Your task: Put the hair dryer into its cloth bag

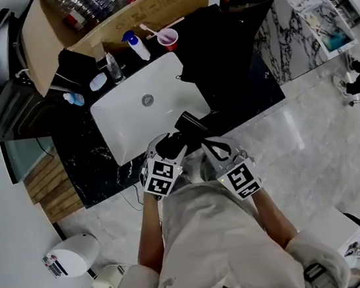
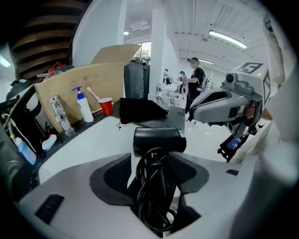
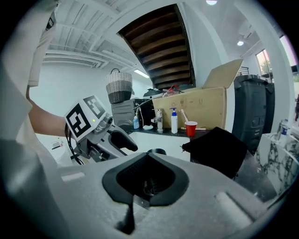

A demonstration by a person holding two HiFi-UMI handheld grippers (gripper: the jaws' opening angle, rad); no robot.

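The black hair dryer (image 1: 189,126) lies over the front right corner of the white sink (image 1: 130,123), with its cord coiled against the handle. My left gripper (image 1: 171,149) is open around that handle; in the left gripper view the dryer (image 2: 158,140) and cord stand between the pads (image 2: 117,175), and a gap shows on the left side. My right gripper (image 1: 214,147) sits just right of the dryer. Its jaws meet at the tips (image 3: 147,156), the dryer's round end (image 3: 156,151) just beyond them. The black cloth bag (image 1: 215,42) lies crumpled on the dark counter right of the sink.
A red cup (image 1: 168,38), a pump bottle (image 1: 136,46) and the faucet (image 1: 112,66) stand behind the sink, before a large cardboard box (image 1: 115,16). A marble counter (image 1: 284,32) is off to the right. A white appliance (image 1: 72,255) sits on the floor at left.
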